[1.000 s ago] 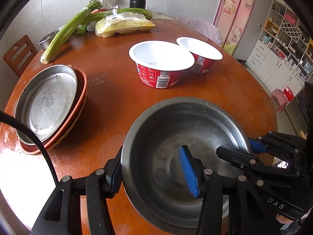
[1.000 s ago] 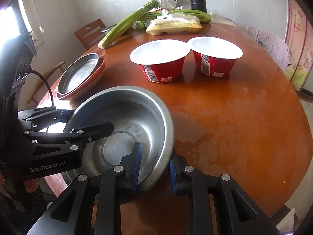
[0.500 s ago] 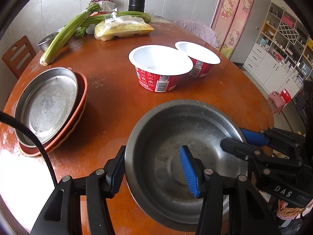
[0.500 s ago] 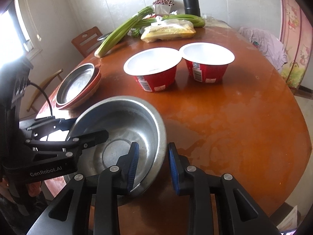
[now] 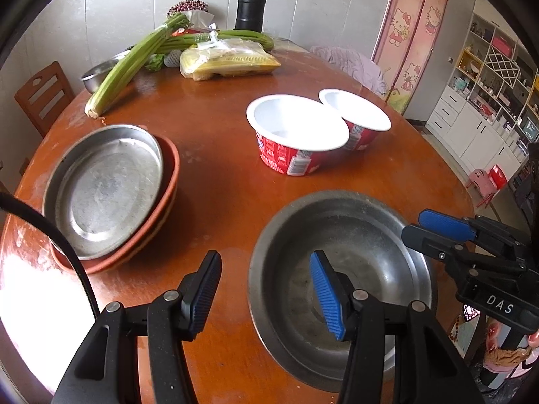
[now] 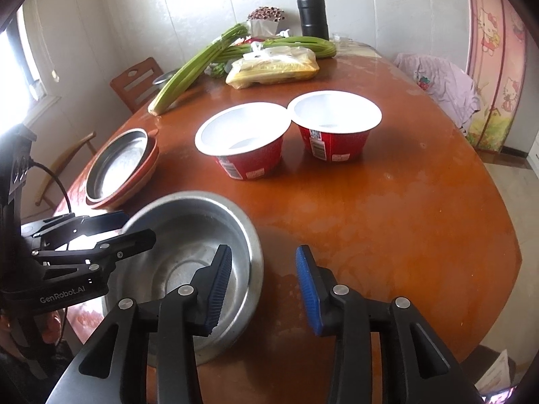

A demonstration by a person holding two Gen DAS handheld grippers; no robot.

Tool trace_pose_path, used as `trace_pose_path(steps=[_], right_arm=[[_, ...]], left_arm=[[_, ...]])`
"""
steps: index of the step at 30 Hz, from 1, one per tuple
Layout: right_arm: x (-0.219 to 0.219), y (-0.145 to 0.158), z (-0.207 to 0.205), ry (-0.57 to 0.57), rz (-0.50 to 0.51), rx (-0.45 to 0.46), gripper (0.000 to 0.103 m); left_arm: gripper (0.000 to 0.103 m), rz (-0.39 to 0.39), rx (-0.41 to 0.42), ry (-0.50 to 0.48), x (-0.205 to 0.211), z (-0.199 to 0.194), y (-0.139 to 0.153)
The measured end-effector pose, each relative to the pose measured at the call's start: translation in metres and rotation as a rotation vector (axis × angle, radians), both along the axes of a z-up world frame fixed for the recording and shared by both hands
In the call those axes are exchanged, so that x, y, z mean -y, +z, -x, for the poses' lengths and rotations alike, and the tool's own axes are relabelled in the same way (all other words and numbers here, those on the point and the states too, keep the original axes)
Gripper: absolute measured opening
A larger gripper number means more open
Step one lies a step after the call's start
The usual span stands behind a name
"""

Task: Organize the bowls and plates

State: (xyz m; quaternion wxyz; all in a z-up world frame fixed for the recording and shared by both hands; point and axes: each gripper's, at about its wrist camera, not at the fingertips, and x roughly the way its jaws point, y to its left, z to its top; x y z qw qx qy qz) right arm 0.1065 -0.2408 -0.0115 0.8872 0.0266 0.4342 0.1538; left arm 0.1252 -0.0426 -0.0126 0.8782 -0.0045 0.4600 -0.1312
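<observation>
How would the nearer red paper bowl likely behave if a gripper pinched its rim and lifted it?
The nearer red paper bowl looks empty and thin-walled, so it is probably very light. Its white rim may flex under the pads. Its base is narrower than its mouth, so a sideways push could tip it.

Pale panelled walls [image 6: 188, 6], wooden chair [image 5: 42, 96], white shelving [image 5: 488, 77], bright window [image 6: 13, 50]

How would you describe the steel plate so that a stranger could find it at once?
Start at the round wooden table. Along its left edge, seen from the left wrist camera, lies the steel plate, nested on a reddish-brown dish. Unlike the deep steel bowl nearby, it is shallow and flat-bottomed.
</observation>
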Motion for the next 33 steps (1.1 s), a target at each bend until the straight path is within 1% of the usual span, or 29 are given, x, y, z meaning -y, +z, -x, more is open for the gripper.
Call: trace_pose_path(steps=[4, 9, 13, 19, 22, 27, 32, 33], right_arm=[[0.001, 0.009, -0.008, -0.004, -0.048, 0.007, 0.051], [-0.001, 0.02, -0.02, 0.002, -0.111, 0.016, 0.058], [-0.002, 0.024, -0.035, 0.015, -0.181, -0.004, 0.059], [-0.008, 0.022, -0.065, 0.011, -0.21, -0.038, 0.06], [-0.009, 0.018, -0.08, -0.024, -0.199, -0.05, 0.059], [-0.007, 0.007, -0.104, -0.06, -0.202, -0.108, 0.059], [-0.008, 0.002, -0.117, -0.068, -0.175, -0.117, 0.059], [-0.008, 0.001, -0.118, -0.069, -0.17, -0.118, 0.057]], left_arm=[[0.055, -0.005, 0.025, 0.01, -0.004, -0.007, 0.012], [0.055, -0.023, 0.049, 0.013, -0.007, -0.021, 0.027], [0.055, -0.04, 0.074, 0.011, -0.007, -0.037, 0.041], [0.055, -0.058, 0.083, -0.004, -0.003, -0.069, 0.053], [0.055, -0.064, 0.069, -0.016, 0.002, -0.087, 0.053], [0.055, -0.061, 0.031, -0.034, 0.01, -0.117, 0.046], [0.055, -0.064, -0.024, -0.042, 0.016, -0.141, 0.029], [0.055, -0.06, -0.036, -0.048, 0.017, -0.144, 0.026]])
